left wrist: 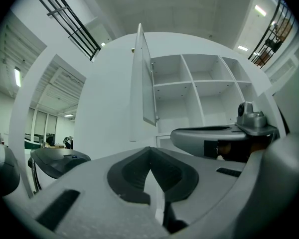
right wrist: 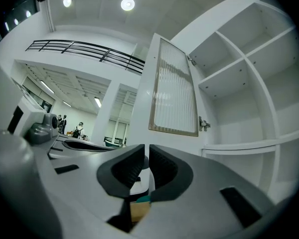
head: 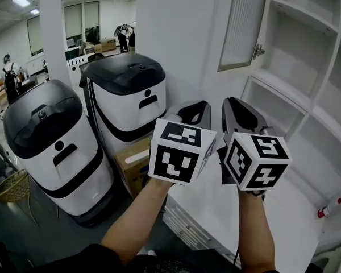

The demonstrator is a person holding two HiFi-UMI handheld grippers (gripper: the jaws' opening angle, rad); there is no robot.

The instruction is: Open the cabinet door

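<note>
White shelves fill the right, and the door at one o'clock already hangs wide. Left gripper is clenched on nothing; right gripper is a slit apart and empty. Opening looks done. Next: ease clear without knocking it.

We see our left claw, jaws pressed together, pointing at a white cabinet of open shelf compartments. Its cabinet door stands swung open, edge-on to us. The right claw sits alongside.
</note>
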